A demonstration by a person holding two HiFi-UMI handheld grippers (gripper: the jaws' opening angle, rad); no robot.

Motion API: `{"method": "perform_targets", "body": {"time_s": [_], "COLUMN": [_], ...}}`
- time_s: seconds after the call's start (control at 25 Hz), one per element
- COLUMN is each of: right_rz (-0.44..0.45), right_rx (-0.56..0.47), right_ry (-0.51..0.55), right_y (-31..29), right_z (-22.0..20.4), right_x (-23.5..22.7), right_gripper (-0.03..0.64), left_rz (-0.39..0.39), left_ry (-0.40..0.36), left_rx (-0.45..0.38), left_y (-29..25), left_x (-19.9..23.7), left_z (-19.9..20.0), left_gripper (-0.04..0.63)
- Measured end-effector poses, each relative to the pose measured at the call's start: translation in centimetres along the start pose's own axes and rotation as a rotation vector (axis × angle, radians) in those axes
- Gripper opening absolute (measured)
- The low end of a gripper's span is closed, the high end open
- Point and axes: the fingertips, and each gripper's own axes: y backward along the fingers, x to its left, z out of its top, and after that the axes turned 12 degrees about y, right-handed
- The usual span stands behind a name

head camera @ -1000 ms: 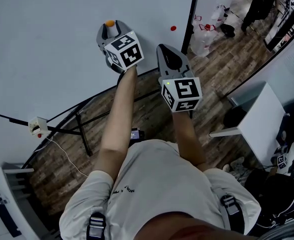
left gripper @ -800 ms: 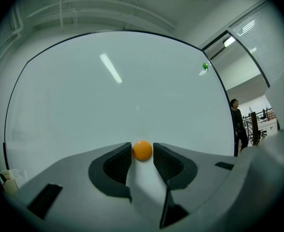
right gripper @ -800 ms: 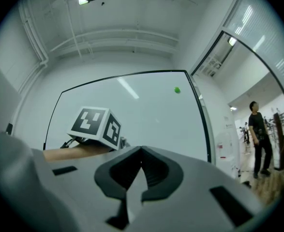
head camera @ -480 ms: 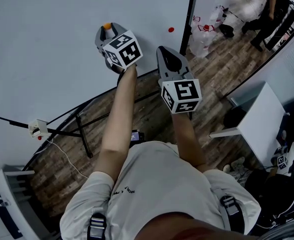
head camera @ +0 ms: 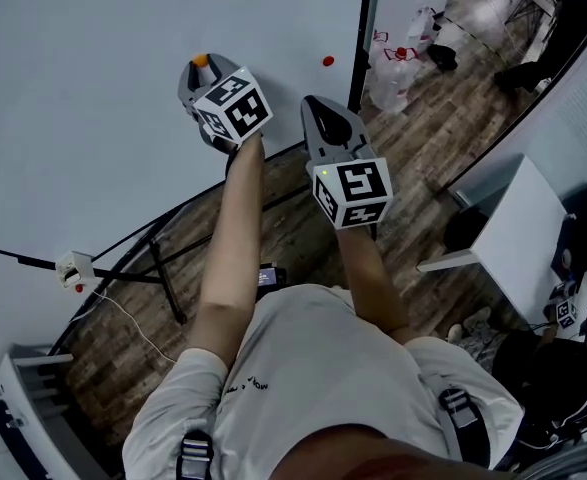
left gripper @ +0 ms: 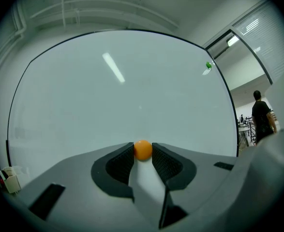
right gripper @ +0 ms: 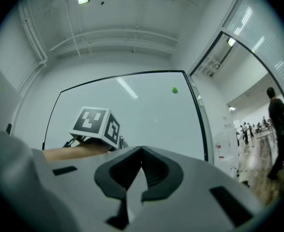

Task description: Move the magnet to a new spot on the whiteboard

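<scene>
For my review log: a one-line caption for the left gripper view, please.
The left gripper, its jaws just closing, pinches the orange magnet on the whiteboard.

The whiteboard carries an orange magnet and, well apart near its right edge, a small dot, perhaps a second magnet.

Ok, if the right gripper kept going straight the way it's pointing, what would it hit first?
Most likely the bare whiteboard. The right gripper, its fingers closed and empty, aims at the white surface with nothing visible in between. How far off the board is can't be told.
</scene>
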Motion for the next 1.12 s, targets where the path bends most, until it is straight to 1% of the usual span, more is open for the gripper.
{"method": "perform_targets", "body": {"time_s": [0.24,0.4,0.56,0.76,0.92,1.12], "right_rz": [-0.008,-0.013,-0.02,-0.02,-0.023,-0.032], "right_rx": [0.006,0.004,0.002,0.001,0.0,-0.008], "right_ry": [-0.001,-0.002,0.0,0.0,-0.002,-0.003], "right_y": [0.3,0.5,0.8,1.2,1.5,2.0], "right_z": [-0.1,-0.1,0.5,0.6,0.6,1.0], "right_x": [-0.6,-0.9,-0.2,0.0,-0.2,0.0], "right_gripper": [0.014,0.014,0.014,0.014,0.014,0.014], "left_rz": [-0.006,-0.011,-0.037,-0.062,-0.093,-0.139], "left_ry": [0.004,-0.005,0.002,0.01,0.033,0.033], "left_rx": [-0.001,-0.03,-0.042,-0.038,-0.032,-0.06], "left_y": [0.1,0.9,2.0,3.0,4.2,6.7], "left_x": [-0.2,-0.3,0.0,-0.3,-0.5,-0.4], "left_z": [0.1,0.7,1.4,1.2,1.1,1.7], "left_gripper": [0.114,0.114,0.114,0.114,0.114,0.114]}}
